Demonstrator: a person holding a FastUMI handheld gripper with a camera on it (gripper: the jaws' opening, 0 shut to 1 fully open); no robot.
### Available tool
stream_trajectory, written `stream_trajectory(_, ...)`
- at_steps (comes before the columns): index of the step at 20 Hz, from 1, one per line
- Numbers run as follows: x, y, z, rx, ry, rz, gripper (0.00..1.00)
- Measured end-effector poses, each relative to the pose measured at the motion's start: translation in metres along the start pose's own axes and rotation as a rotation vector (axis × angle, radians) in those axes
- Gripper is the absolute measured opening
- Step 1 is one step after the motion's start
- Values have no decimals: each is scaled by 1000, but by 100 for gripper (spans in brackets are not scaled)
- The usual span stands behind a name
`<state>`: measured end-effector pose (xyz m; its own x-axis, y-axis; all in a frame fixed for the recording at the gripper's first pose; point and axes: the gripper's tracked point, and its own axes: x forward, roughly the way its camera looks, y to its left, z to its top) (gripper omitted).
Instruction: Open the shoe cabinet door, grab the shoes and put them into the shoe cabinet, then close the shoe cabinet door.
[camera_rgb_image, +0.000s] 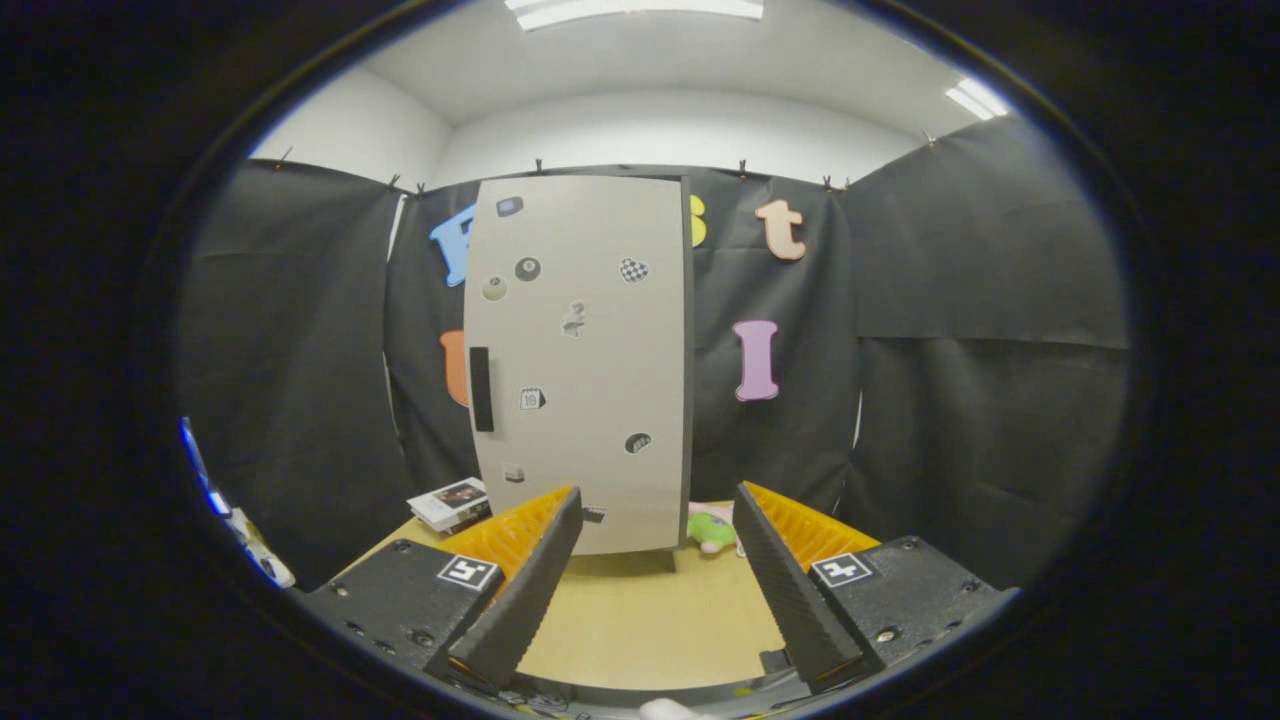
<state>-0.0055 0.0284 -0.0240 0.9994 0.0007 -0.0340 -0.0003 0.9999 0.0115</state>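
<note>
1. Your gripper (655, 590): fingers spread wide, nothing between them but bare light-wood tabletop (640, 610).
2. Tall pale-grey shoe cabinet w/ sticker-dotted flat door (580, 360) stands straight ahead, beyond the fingertips, long axis vertical. Door sits flush shut.
3. Key relation: slim black vertical handle bar (481, 389) sits on the door's left edge, up and left of your left finger; dark edge on the cabinet's right side looks like the hinge side, but can't confirm.
4. A shut door fits both ends of the job: shoes yet to go in, or already inside w/ door closed again. Can't tell which from here.
5. Hard to read: small pink-and-green soft thing (712, 528) peeks out at the cabinet's right foot, just beyond the right fingertip; partly cut off, can't say if it's a shoe.
6. Stack of flat printed booklets (450, 503) lies left of the cabinet base, beyond the left finger.
</note>
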Motion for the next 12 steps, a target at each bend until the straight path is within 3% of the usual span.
stream_trajectory(12, 0, 1, -3, -8, 2, 7, 99)
